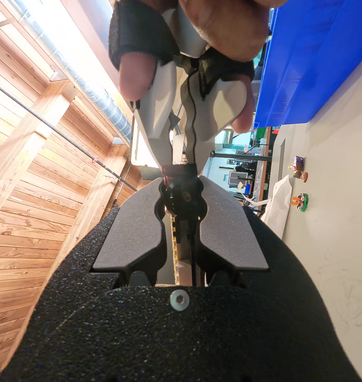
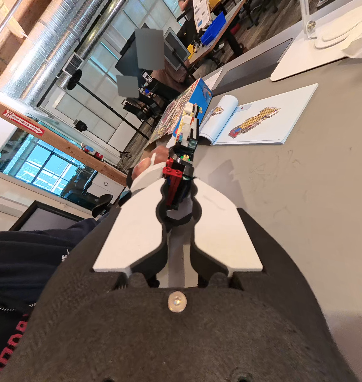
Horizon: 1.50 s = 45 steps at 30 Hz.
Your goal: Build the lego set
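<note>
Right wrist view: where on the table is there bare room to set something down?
Bare table lies right of the right gripper, below the open booklet. It is crowded farther up: box, booklet, white board. The brick model fills the space ahead of the fingers.

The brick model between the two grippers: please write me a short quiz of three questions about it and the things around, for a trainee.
1. True or false: both grippers grasp the brick model at once.
2. Which lies open on the table behind the model? A) booklet B) laptop C) newspaper
3. Fill in: in the left wrist view, a ___ bin stands at the upper right.

Key
1. True: the left gripper and the right gripper both close on it.
2. A, the booklet.
3. Blue: the bin.
</note>
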Motion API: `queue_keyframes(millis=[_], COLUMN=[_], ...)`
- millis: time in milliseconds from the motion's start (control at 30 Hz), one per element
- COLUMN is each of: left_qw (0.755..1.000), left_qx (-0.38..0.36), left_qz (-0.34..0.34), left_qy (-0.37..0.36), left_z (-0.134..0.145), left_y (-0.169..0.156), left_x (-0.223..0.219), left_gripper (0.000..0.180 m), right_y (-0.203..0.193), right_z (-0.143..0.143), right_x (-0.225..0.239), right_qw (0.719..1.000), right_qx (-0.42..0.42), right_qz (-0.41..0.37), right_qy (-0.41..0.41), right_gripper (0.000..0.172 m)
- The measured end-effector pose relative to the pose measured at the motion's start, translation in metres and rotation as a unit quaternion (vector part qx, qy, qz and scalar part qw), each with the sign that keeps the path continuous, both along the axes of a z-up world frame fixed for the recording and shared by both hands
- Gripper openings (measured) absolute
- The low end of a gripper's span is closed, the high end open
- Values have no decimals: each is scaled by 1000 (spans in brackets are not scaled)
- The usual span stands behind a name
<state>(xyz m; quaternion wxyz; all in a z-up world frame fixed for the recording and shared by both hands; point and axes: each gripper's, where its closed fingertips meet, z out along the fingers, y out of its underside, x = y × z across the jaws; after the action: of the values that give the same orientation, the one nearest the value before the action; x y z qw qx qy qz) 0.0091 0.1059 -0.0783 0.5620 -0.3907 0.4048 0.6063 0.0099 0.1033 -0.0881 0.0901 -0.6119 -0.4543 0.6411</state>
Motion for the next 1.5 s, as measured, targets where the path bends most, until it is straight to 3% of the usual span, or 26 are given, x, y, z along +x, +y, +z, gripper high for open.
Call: queue_keyframes(millis=[167,333,500,567,700,800,867,900,1033,1200,1500], left_qw=[1000,997,988,978,920,842,787,774,766,761,767], left_qx=[3,-50,-109,-126,-194,-275,-361,-386,-449,-462,-451], left_qz=[2,-2,-20,-40,-104,-147,-173,-175,-155,-183,-192], left_qy=[-19,-64,-111,-161,-324,-441,-470,-470,-434,-417,-413], left_z=[-1,-15,-25,-22,-13,-11,-21,-26,-45,-47,-45], left_y=[2,0,-12,-19,-27,-25,-26,-25,-20,-20,-24], left_x=[-2,-2,4,3,-8,-14,-6,-4,-2,13,15], left_gripper=[31,44,50,46,45,47,47,47,45,36,25], right_y=[2,9,13,9,2,-6,-9,-12,-18,-27,-34], right_z=[0,4,-3,-4,-5,-6,-6,-6,-6,-8,-6], right_x=[-3,-7,-13,-13,-9,-5,-3,-1,2,10,12], right_qw=[997,988,970,963,945,923,906,897,860,817,777], right_qx=[75,152,241,263,311,354,386,401,458,508,555], right_qz=[-1,5,27,52,101,141,163,175,208,244,249], right_qy=[15,24,15,20,31,48,56,61,81,123,160], right_gripper=[20,17,17,17,17,17,17,17,17,17,16])
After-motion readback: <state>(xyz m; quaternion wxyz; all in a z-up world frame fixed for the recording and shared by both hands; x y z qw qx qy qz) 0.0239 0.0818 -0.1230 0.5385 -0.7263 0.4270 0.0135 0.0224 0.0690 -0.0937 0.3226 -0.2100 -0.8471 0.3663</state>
